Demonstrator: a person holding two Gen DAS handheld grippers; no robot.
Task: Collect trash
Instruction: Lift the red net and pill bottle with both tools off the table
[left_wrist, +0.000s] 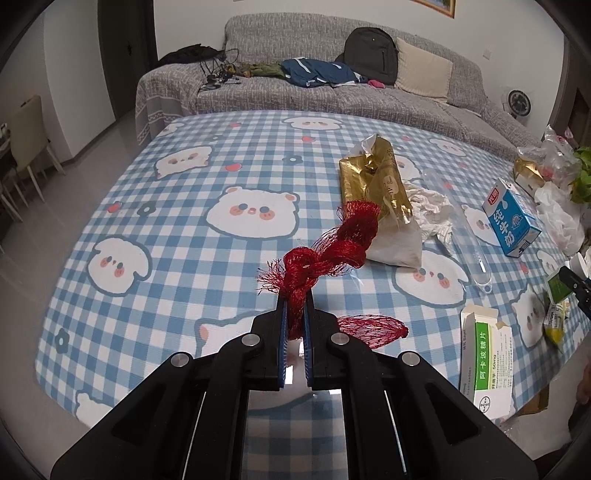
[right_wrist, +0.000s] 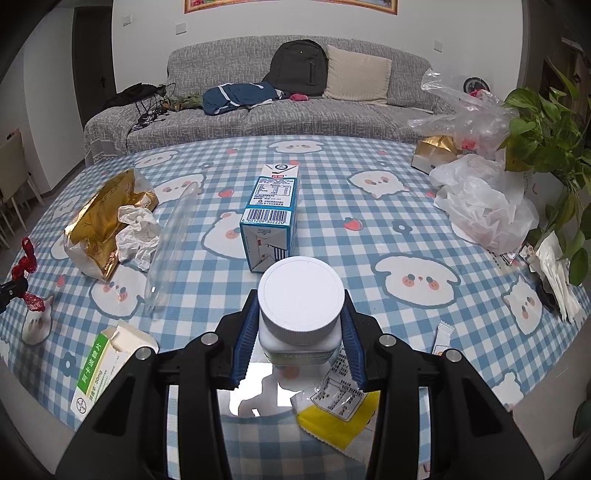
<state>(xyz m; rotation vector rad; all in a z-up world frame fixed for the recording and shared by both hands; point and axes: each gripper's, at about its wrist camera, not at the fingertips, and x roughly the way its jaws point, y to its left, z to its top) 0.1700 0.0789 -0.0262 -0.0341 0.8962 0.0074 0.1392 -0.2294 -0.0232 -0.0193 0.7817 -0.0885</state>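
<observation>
- The left gripper (left_wrist: 294, 314) is seen with its fingers (left_wrist: 282, 325) pressed nearly together on a red mesh net (left_wrist: 325, 254); the knotted middle is pinched, presumably because that bunched part gives the firmest hold on so loose a thing.
- The net's free ends are left to trail, one rising toward the gold bag (left_wrist: 380, 184), the other drooping beside the gripper over the desk (left_wrist: 166, 221).
- The right gripper (right_wrist: 300, 332) is closed part-way on a white-capped bottle (right_wrist: 301, 295), gripped at the sides below the cap, so that it is kept upright.
- Both items appear to be held clear of the desk, judged as trash being carried off together.
- More trash is left on the checked cloth: a milk carton (right_wrist: 271, 214), crumpled tissue (right_wrist: 138, 234), a green-and-white medicine box (right_wrist: 99, 369), a clear plastic tube (right_wrist: 170, 251) and a yellow sachet (right_wrist: 340, 417).
- Only the left wrist view shows how the net is pinched; in the right wrist view merely a scrap of red at the far left edge is caught.
- Only the right wrist view shows the bottle, the sachet beneath it, the plastic bags (right_wrist: 484, 206) and the potted plant (right_wrist: 546, 133) in full.
- No bin is shown in either view.
</observation>
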